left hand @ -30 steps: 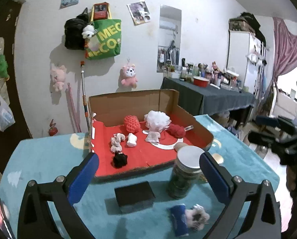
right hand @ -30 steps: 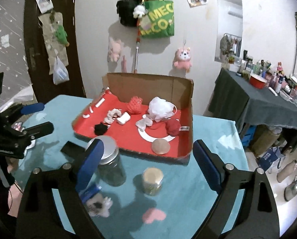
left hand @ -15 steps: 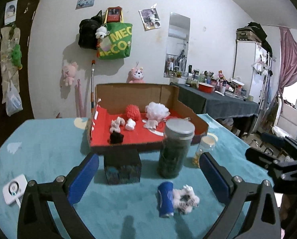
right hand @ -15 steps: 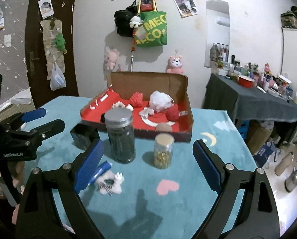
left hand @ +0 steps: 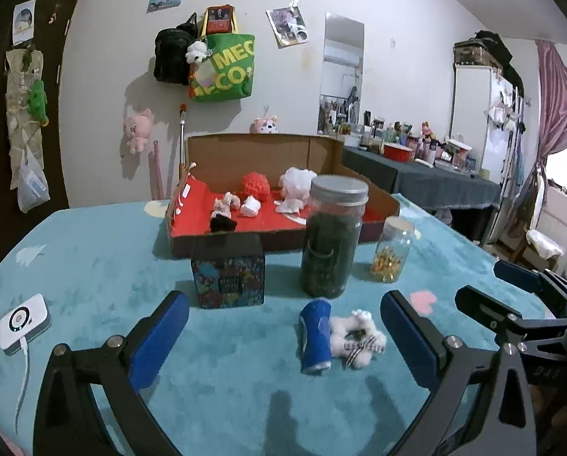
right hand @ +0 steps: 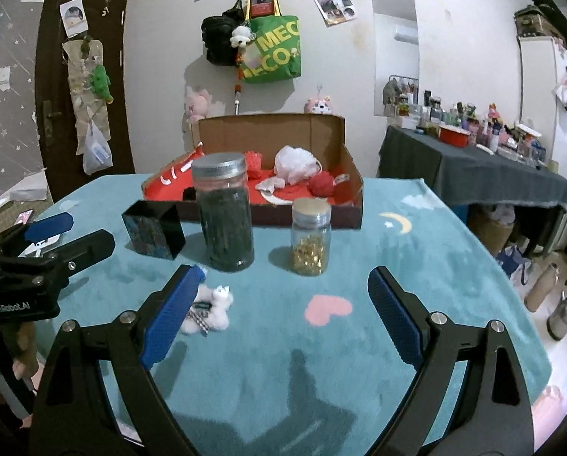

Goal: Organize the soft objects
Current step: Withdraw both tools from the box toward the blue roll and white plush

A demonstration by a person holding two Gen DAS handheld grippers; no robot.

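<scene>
A small white plush toy [left hand: 355,338] lies on the teal tablecloth beside a blue cylinder [left hand: 315,336]. It also shows in the right wrist view [right hand: 213,309], partly behind my right finger. A cardboard box with a red floor [left hand: 200,214] holds a red knitted ball [left hand: 256,186], a white mesh puff [left hand: 296,180], a black soft piece [left hand: 222,223] and small white pieces. My left gripper [left hand: 283,336] is open and empty, low over the table, with the plush between its fingers. My right gripper [right hand: 279,315] is open and empty, to the right of the plush.
A tall dark jar [left hand: 333,235], a small jar of gold pieces [left hand: 391,250] and a black patterned tin [left hand: 228,271] stand between the grippers and the box. A white device with a cable [left hand: 23,321] lies at the left. A dark-clothed side table [right hand: 473,167] stands at the right.
Both grippers have dropped from a high view over the box to low over the table and pulled back. The plush and blue cylinder now sit between the left fingers.
</scene>
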